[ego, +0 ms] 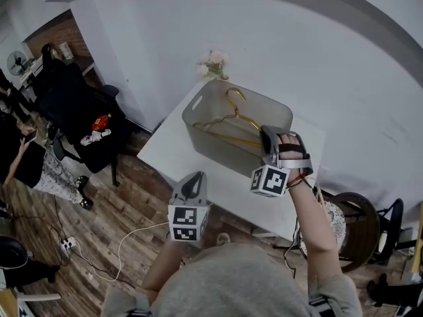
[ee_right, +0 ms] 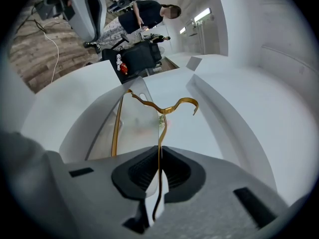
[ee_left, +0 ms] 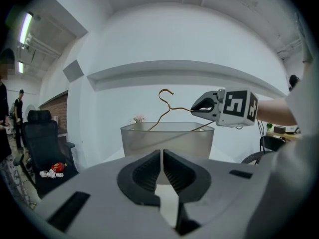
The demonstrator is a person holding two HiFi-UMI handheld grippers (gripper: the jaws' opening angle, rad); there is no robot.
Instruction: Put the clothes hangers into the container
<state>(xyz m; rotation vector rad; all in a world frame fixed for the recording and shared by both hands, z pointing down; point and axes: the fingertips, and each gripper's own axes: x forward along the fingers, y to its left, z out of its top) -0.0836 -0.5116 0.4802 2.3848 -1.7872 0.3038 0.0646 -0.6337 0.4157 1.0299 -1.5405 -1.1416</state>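
In the head view we see the right gripper (ego: 268, 135) above the near rim of the translucent grey plastic container (ego: 218, 144) on the white table (ego: 168, 154). The gold wire clothes hanger (ego: 230, 119) sits partly inside the container.

The left gripper view shows the left gripper (ee_left: 162, 157) clenched on nothing, short of the container.

In the right gripper view its 2 jaws pinch the hanger's wire (hook towards the container's far rim).
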